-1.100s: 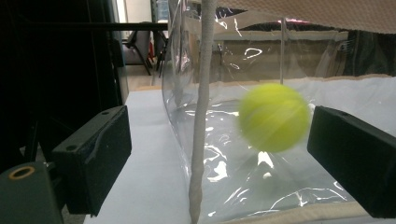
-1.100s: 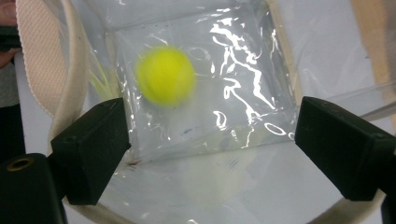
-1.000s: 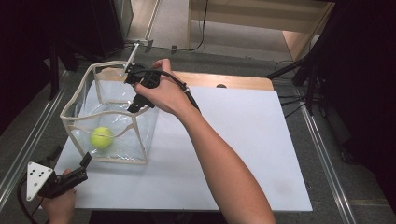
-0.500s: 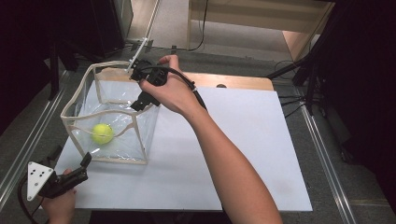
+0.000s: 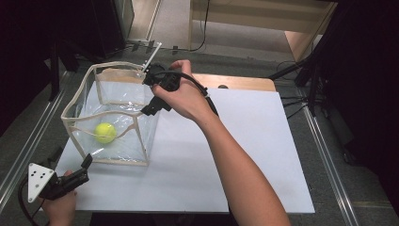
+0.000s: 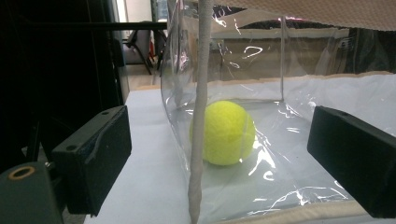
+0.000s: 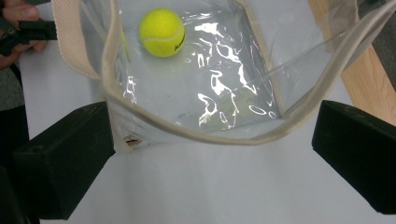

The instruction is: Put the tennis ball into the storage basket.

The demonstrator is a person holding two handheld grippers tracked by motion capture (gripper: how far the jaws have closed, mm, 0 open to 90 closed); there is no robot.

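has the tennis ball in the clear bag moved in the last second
No. The tennis ball sits at the same spot near the front wall of the clear bag, which also keeps its place on the white board.

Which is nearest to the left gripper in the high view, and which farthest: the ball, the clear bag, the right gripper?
1. Clear bag: its near edge lies just beyond the left gripper.
2. Ball: inside the bag, near its front.
3. Right gripper: over the bag's far right side.
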